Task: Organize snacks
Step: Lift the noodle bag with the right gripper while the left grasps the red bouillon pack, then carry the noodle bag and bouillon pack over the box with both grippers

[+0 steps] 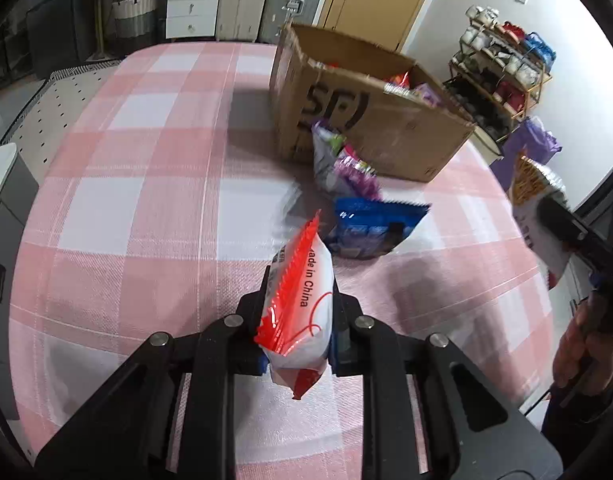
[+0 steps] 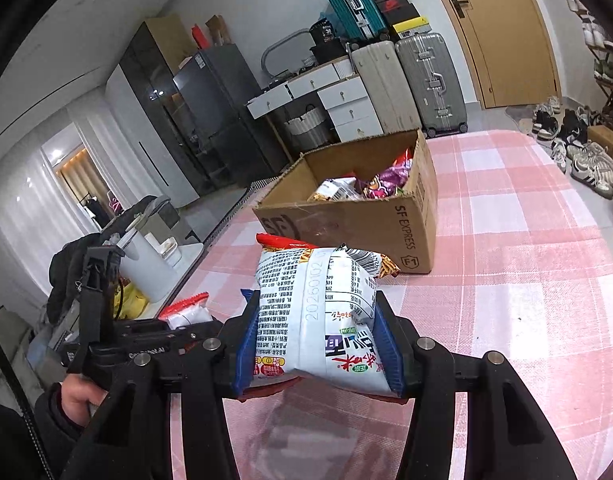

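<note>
From the left wrist camera, the left gripper [image 1: 296,300] has its jaws clamped on a small white packet with red edges [image 1: 302,300], held clear above the pink checked tablecloth [image 1: 146,200]. Ahead on the cloth lie a blue packet [image 1: 366,228] and, beyond it, a purple and silver packet [image 1: 342,164] that rests against the front wall of an open cardboard box [image 1: 386,128]. More snacks show over the box's rim. At the right edge, a hand [image 1: 582,352] holds the right gripper, which carries a white noodle bag [image 1: 538,208].

From the right wrist camera, the right gripper [image 2: 318,332] has its jaws pressed on both sides of the white noodle bag [image 2: 318,308], which hangs above the tablecloth [image 2: 526,260]. The cardboard box [image 2: 366,220] stands beyond it on the table, open, with several packets inside. To the left, a hand [image 2: 78,396] holds the left gripper with the small white packet [image 2: 188,312] in it.
</note>
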The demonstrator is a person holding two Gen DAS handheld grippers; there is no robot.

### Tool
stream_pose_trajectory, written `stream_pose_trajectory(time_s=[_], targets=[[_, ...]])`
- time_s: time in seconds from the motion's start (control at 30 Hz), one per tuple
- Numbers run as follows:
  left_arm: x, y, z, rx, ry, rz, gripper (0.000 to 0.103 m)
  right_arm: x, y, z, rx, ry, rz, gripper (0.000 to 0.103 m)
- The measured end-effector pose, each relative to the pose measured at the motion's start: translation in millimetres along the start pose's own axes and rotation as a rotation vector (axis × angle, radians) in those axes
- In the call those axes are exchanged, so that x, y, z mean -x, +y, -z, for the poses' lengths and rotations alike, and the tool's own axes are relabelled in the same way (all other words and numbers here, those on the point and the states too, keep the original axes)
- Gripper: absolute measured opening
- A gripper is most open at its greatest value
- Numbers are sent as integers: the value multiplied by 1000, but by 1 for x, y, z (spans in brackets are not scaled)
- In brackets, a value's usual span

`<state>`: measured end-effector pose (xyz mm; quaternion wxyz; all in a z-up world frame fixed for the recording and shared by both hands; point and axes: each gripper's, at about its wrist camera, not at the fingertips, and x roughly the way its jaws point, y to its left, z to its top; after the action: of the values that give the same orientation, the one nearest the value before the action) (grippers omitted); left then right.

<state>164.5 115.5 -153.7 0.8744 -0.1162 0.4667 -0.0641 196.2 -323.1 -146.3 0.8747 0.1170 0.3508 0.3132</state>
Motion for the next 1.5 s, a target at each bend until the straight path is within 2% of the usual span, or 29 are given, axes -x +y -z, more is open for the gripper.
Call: stream_pose_trajectory(time_s=[0.3, 0.67, 0.77, 1.5], targets=[[39, -10, -24, -33, -70, 16, 17, 18, 18, -14, 44, -36, 2, 52], [76, -48, -72, -138, -157, 31, 17, 33, 38, -43, 97, -76, -14, 52], [76, -56, -90, -149, -173, 10, 17, 36, 44, -57, 117, -93, -19, 52], [70, -109, -191, -230, -210, 28, 17, 14, 49, -145, 153, -132, -11, 52]])
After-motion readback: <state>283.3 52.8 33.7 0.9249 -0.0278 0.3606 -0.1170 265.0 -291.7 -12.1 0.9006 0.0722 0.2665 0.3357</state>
